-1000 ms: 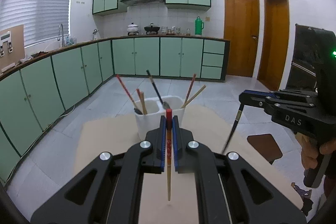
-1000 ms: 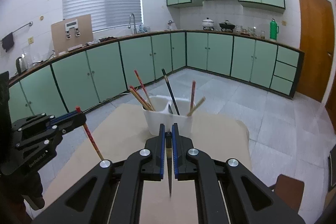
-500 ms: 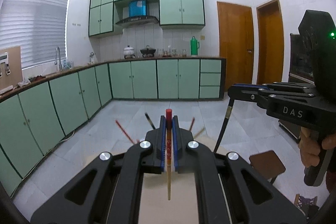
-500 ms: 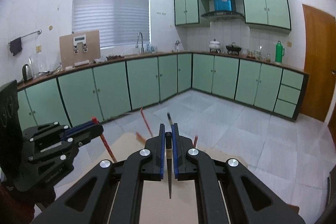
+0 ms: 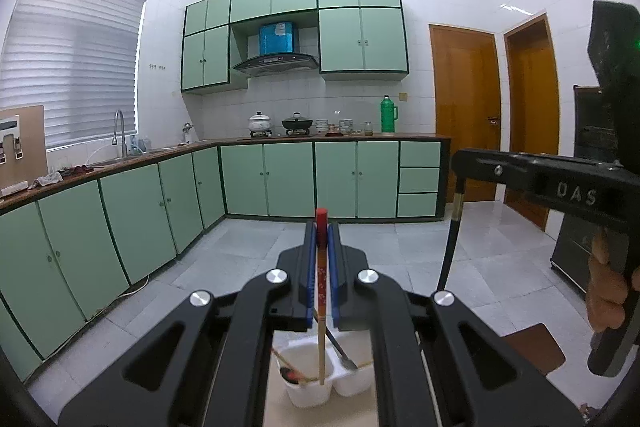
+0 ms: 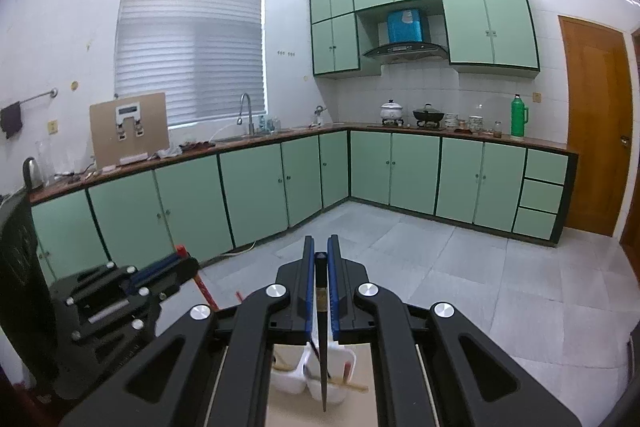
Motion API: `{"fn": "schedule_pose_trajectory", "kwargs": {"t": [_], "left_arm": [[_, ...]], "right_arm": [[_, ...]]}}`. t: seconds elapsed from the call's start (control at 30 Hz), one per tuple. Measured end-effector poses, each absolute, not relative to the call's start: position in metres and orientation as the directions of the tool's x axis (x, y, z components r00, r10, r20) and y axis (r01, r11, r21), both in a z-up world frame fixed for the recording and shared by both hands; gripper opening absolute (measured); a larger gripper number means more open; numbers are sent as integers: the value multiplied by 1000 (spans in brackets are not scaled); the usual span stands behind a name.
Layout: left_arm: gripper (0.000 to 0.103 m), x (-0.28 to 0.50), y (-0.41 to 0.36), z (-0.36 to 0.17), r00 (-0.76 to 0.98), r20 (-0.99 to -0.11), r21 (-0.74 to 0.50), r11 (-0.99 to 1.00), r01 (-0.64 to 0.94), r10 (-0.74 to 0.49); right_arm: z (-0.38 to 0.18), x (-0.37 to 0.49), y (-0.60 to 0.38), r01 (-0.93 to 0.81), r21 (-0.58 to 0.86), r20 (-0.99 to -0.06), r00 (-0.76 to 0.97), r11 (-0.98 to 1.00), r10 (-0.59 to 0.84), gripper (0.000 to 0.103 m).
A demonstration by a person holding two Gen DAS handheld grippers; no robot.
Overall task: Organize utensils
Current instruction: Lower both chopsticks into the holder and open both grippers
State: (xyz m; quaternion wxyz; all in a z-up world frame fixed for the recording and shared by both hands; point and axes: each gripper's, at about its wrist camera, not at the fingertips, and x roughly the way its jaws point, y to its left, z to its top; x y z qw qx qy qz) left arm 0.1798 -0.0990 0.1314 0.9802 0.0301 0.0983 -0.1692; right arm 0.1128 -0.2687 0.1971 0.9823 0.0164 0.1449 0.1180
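Red-topped wooden chopstick pinched upright in the left claw, tip dangling above the white two-cell holder down on the pale counter! Over on the other side, the right claw is clenched just as tight on a black chopstick, its point hanging over the same holder, right about at the divider between the two cells. So both pieces are up in the air, neither one dropped in yet. Inside the holder, a few sticks and what looks like a spoon already lean in the cells, so some sorting looks done. Left to do, by my reckoning: lower each chopstick into its proper cell and let go. Which cell belongs to which colour, I can't tell from up here.
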Motion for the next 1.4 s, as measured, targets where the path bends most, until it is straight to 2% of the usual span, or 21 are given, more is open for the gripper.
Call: {"fn": "schedule_pose_trajectory", "kwargs": {"t": [0.23,0.53,0.87,1.4], "left_arm": [[5,224,-103,123,925,-221,24,947,321,-308],[5,266,-97,88,906,-303,-13,952,306,-295],[5,286,-98,60,878,-378,-10,949,314,-294],[6,295,-87,33,844,-452,-10,948,317,-288]], "right_arm": [[190,156,-271,-199,92,-279,936,976,217,6],[146,200,-272,-168,103,-347,918,980,194,6],[107,218,-268,-167,93,-419,888,982,191,6],[72,226,-259,-184,97,-506,837,978,208,7]]}}
